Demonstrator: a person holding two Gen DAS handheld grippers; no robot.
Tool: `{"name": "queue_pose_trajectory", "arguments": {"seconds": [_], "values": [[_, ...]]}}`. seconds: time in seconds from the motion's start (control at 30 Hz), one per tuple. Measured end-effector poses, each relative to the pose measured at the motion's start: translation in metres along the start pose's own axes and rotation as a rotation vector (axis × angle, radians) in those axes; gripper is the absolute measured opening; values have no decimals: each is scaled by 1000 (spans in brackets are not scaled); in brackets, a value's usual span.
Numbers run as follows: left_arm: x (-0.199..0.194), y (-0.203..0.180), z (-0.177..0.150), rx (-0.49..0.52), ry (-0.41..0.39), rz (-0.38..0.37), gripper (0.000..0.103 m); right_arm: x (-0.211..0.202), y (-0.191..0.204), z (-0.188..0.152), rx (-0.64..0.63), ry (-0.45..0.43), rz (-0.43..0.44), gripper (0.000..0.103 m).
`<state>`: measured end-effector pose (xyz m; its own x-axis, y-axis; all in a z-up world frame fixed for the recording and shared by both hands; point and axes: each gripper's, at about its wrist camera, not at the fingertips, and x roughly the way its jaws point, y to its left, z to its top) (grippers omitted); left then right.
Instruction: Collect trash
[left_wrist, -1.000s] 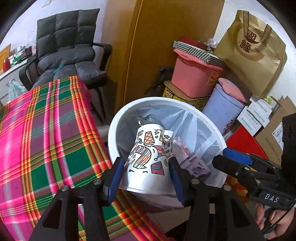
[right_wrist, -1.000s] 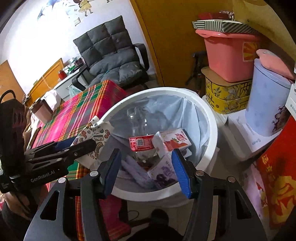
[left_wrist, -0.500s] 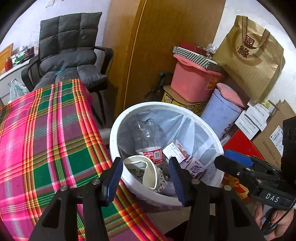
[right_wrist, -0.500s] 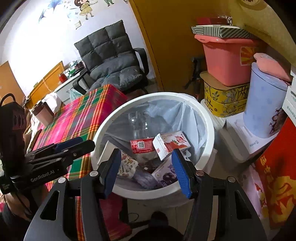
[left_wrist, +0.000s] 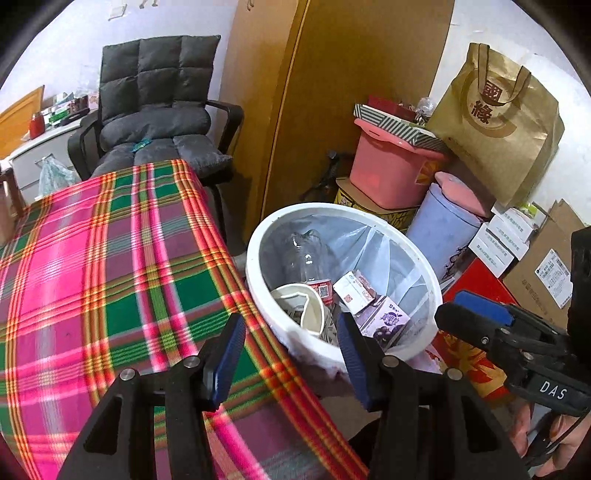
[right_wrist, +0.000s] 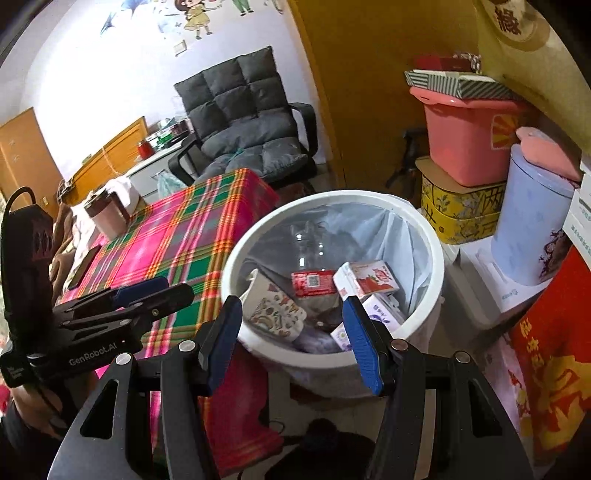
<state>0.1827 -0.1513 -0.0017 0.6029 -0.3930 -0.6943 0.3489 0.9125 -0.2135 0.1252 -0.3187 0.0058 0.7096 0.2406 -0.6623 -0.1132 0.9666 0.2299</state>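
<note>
Dim indoor light, strong fisheye warp in both wrist views.
Black vignette rounds every corner; straight edges bow near the rims. Lower left plaid tablecloth (left_wrist: 110, 258) smears slightly; the wall (right_wrist: 110, 74) at upper left glares pale.

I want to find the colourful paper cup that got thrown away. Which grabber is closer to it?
Left. The left gripper is open at the bin's near rim, just short of the paper cup. The right gripper, also open, hangs further back.
</note>
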Motion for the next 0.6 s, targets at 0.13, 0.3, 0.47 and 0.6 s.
{"name": "queue_pose_trajectory", "arguments": {"seconds": [0.13, 0.3, 0.47, 0.6], "values": [[-17, 0, -9, -4, -18, 18, 51, -6, 10, -5, -26, -5, 8, 59], [-38, 2, -22, -8, -44, 49, 51, -14, 22, -12, -60, -11, 11, 59], [-59, 6, -37, -14, -68, 84, 51, -22, 32, -20, -76, -21, 19, 59], [-72, 7, -51, -15, -79, 109, 51, -30, 41, -26, -89, -29, 20, 59]]}}
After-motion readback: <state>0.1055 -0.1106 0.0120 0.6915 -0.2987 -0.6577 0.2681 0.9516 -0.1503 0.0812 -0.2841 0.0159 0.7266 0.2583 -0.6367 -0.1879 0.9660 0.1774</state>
